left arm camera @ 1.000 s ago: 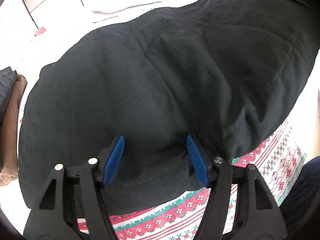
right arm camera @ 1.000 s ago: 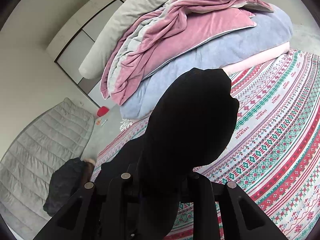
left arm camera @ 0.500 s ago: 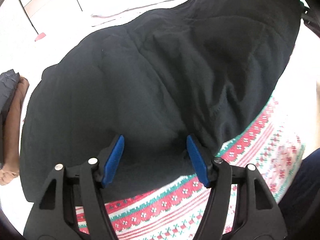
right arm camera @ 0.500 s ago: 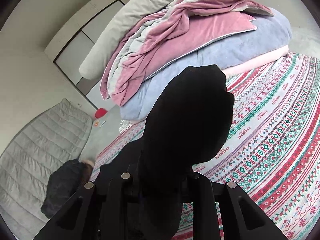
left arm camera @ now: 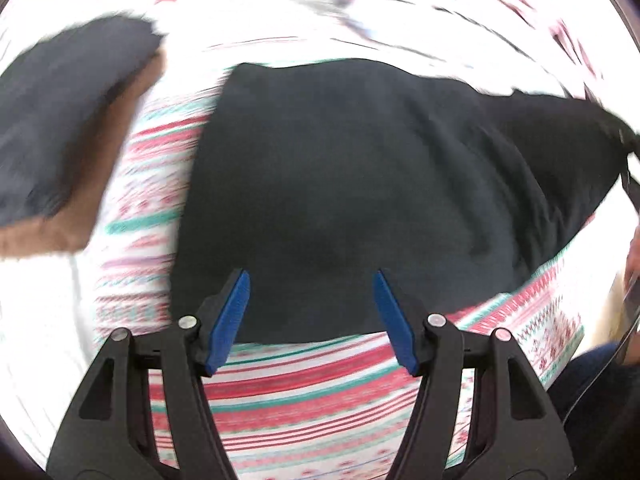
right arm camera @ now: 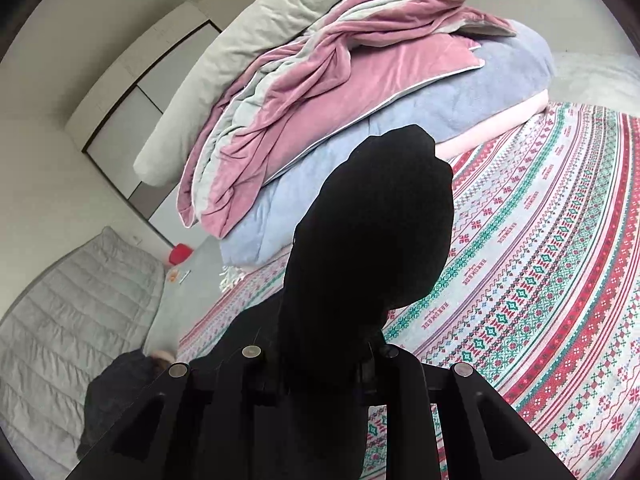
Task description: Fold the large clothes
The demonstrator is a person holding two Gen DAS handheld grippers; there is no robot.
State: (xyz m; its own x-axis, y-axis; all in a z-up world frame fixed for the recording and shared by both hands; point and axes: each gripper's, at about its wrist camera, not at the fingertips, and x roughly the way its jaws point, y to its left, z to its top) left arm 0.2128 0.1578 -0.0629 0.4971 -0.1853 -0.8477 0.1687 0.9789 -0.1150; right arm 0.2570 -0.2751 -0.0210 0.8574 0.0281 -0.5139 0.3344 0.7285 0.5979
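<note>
**Ana:** Black garment [left arm camera: 360,184] first, in the left wrist view: where does it lie?

**Ben:** Spread on the patterned bedspread [left arm camera: 304,396], its near hem just past the fingertips of the left gripper [left arm camera: 312,312]. The blue pads [left arm camera: 230,320] stand apart with nothing between them, so that gripper is released. The picture is smeared, so fine detail is lost.

**Ana:** Why open and empty there?

**Ben:** My guess is it is placed to take a fresh hold on the hem or a corner, so the cloth can be doubled over. At the right edge the cloth rises to a peak, which suggests it is being lifted from that side. A dark and brown folded pile [left arm camera: 68,128] sits well apart at the left, probably pieces already done.

**Ana:** And the right wrist view?

**Ben:** There the black garment [right arm camera: 372,232] stands up out of the right gripper [right arm camera: 320,376] in a bunched lump, hiding the fingertips. The jaws are narrow and clenched on that cloth, holding one end off the bed so the rest can hang and straighten.

**Ana:** What sits behind it?

**Ben:** A heap of pink, grey and blue bedding [right arm camera: 352,80] at the far end of the bedspread [right arm camera: 540,280], clear of the working space. A grey quilted mat [right arm camera: 68,308] lies below on the left.
</note>
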